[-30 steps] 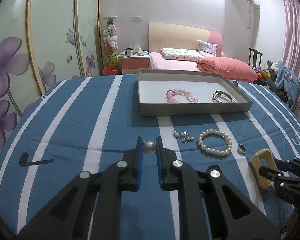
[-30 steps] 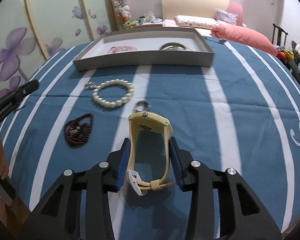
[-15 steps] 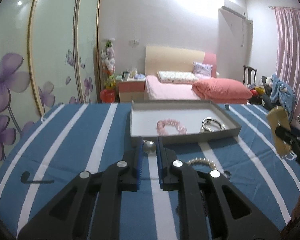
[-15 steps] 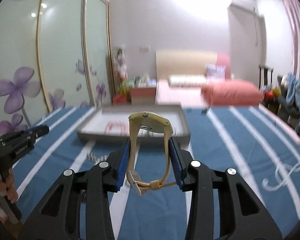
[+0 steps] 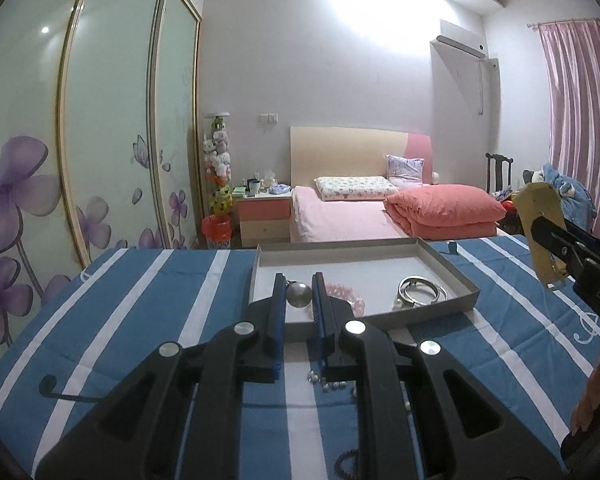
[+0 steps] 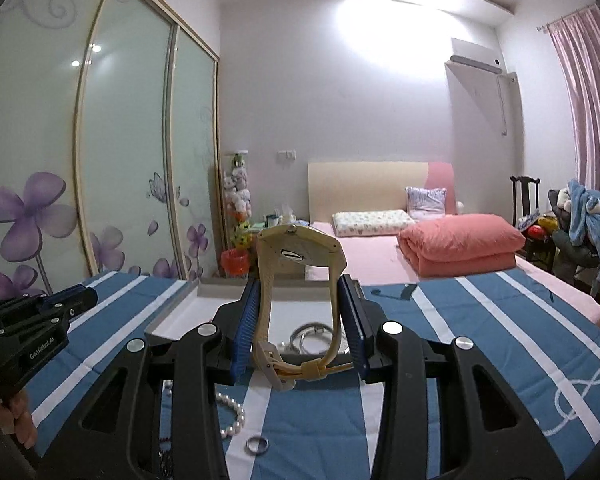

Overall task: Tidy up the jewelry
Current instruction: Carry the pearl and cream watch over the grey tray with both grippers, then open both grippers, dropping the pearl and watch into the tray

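My left gripper [image 5: 299, 292] is shut on a grey pearl earring [image 5: 299, 294], held above the near edge of the grey tray [image 5: 452, 270]. The tray holds a pink bead bracelet [image 5: 346, 294] and silver bangles [image 5: 420, 290]. My right gripper [image 6: 300, 312] is shut on a cream watch [image 6: 300, 256], held upright in the air before the tray [image 6: 172, 316]; it shows at the right of the left wrist view [image 5: 540, 220]. A white pearl bracelet [image 6: 232, 416], a silver ring [image 6: 257, 445] and small studs [image 5: 326, 383] lie on the blue striped cloth [image 6: 480, 340].
A dark bead bracelet [image 5: 346, 462] lies near the front edge. Behind the table are a pink bed [image 5: 360, 220], a nightstand [image 5: 264, 216], sliding wardrobe doors [image 5: 100, 140] on the left and a chair with clothes [image 6: 580, 220] on the right.
Both grippers rose off the cloth with their items and moved forward toward the tray. The views tilted up from the table to the room.
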`<state>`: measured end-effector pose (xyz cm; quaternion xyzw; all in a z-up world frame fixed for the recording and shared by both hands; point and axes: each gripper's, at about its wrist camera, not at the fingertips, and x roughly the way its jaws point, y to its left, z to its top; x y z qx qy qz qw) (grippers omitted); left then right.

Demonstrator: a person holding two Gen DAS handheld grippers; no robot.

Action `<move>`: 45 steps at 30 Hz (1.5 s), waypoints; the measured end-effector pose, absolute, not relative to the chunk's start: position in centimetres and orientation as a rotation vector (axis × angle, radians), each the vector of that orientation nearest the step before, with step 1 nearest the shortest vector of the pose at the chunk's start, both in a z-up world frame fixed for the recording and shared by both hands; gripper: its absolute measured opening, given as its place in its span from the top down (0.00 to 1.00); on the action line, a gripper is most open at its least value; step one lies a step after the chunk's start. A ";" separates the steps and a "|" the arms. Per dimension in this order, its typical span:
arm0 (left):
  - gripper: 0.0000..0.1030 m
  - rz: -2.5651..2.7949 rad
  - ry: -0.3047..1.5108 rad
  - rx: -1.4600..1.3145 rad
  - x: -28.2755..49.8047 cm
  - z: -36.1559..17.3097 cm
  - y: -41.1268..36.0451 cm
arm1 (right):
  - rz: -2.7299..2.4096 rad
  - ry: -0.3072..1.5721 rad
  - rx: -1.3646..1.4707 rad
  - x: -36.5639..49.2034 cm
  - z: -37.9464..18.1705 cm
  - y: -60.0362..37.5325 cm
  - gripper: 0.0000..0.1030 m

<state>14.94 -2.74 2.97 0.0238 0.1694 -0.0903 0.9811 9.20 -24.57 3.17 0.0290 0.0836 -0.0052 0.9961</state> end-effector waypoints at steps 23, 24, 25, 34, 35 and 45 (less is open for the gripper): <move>0.87 -0.222 0.374 0.041 23.2 1.7 -6.7 | 0.010 0.243 0.034 17.1 2.3 -25.3 0.59; 0.87 -0.225 0.385 0.037 23.9 1.5 -6.8 | 0.011 0.257 0.035 17.8 2.0 -25.2 0.59; 0.87 -0.225 0.399 0.031 24.8 1.1 -7.0 | 0.011 0.269 0.037 18.4 1.7 -25.3 0.59; 0.87 -0.232 0.473 0.016 30.5 -0.9 -7.6 | 0.025 0.399 0.062 23.4 -0.8 -25.7 0.59; 0.87 -0.236 0.486 0.007 31.1 -1.3 -7.6 | 0.030 0.419 0.065 23.9 -1.1 -25.7 0.59; 0.87 -0.252 0.570 -0.018 33.2 -3.8 -7.3 | 0.064 0.557 0.081 26.8 -2.7 -25.1 0.52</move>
